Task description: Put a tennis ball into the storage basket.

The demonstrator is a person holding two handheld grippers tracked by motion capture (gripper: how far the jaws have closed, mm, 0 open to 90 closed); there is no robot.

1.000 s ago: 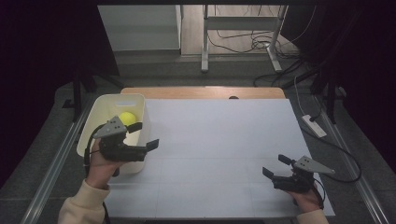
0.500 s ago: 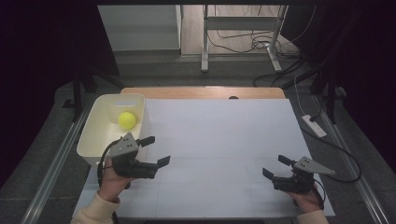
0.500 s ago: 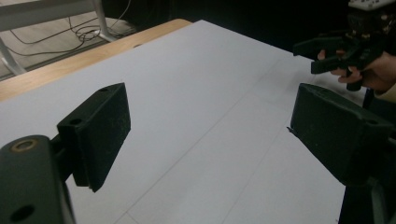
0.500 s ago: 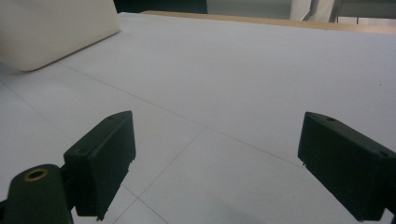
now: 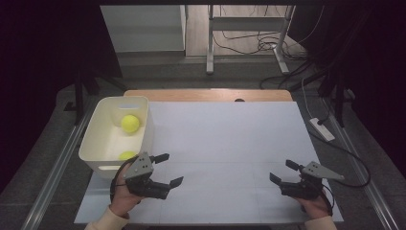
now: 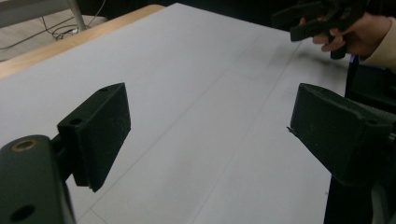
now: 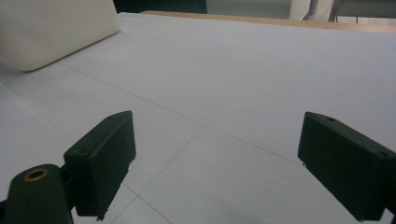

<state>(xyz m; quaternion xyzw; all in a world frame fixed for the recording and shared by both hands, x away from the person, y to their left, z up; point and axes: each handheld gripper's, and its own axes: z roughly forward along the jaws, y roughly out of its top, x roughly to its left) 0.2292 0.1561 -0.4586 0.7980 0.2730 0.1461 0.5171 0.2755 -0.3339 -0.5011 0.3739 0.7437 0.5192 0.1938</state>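
Left gripper (image 5: pixel 166 169): jaws apart, wide, nothing between, just bare white sheet (image 6: pixel 201 93) under them in left gripper view. Held low over near-left part of sheet, right beside front corner of cream bin (image 5: pixel 93 139), pointing toward table centre. Grey plate on top, cable looping round the hand (image 5: pixel 123 199).

Right gripper (image 5: pixel 282 173): also wide, empty; same bare sheet between jaws in right gripper view. Sitting low at near-right corner, well apart from left one, aimed back across the table toward bin (image 7: pixel 51 28).

Two yellow-green balls inside bin: one ball (image 5: pixel 130 123) toward far side, second ball (image 5: pixel 127 155) close against near wall, partly hidden by rim. No other loose item on sheet. Wooden table edge (image 5: pixel 206 94) beyond sheet, then floor w/ cables and white power strip (image 5: pixel 321 129).

Probably end of a drop-off, or pause before next pick; cannot tell which.

Risks from here:
- Left gripper very near bin wall; sideways swing or quick lift could knock bin, shift it on smooth sheet, or tip it since it looks light.
- Reaching in for near ball: rim hides it, jaws may hit wall first, ball may roll away.
- Trailing cable could snag on bin corner.
- Sheet may wrinkle if jaws drag on it.
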